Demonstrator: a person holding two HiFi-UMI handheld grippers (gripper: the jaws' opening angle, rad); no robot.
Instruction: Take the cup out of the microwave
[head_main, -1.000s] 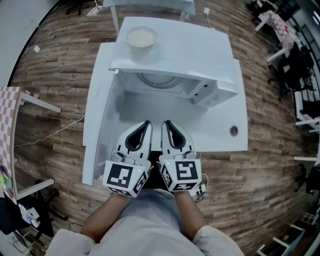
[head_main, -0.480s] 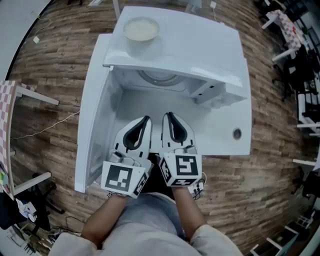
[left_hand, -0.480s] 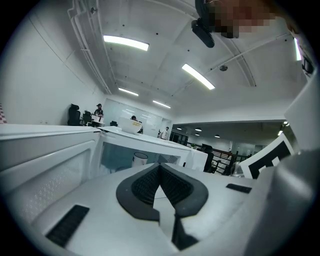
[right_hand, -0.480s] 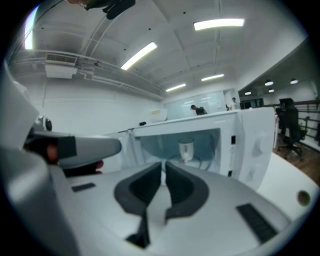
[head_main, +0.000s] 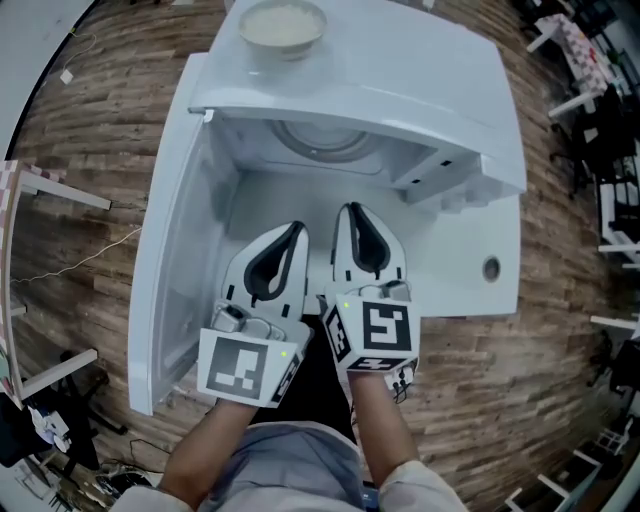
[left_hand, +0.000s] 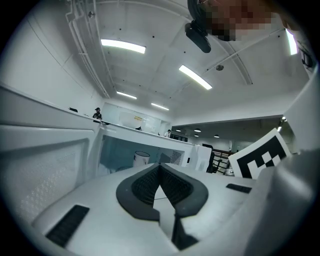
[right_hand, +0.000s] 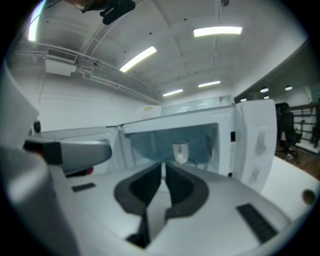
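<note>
Right gripper (right_hand: 163, 165) closed, cup (right_hand: 180, 150) inside microwave (right_hand: 255, 145), hidden from head view

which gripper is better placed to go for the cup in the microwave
Right, probably: the cup sits almost straight ahead of the right gripper, while the left gripper is beside the open door. Both are shut.

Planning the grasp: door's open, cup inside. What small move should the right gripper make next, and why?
Probably open its jaws first: the right gripper is shut and empty, the cup stands upright straight ahead inside the open microwave, and shut jaws can't take it.
</note>
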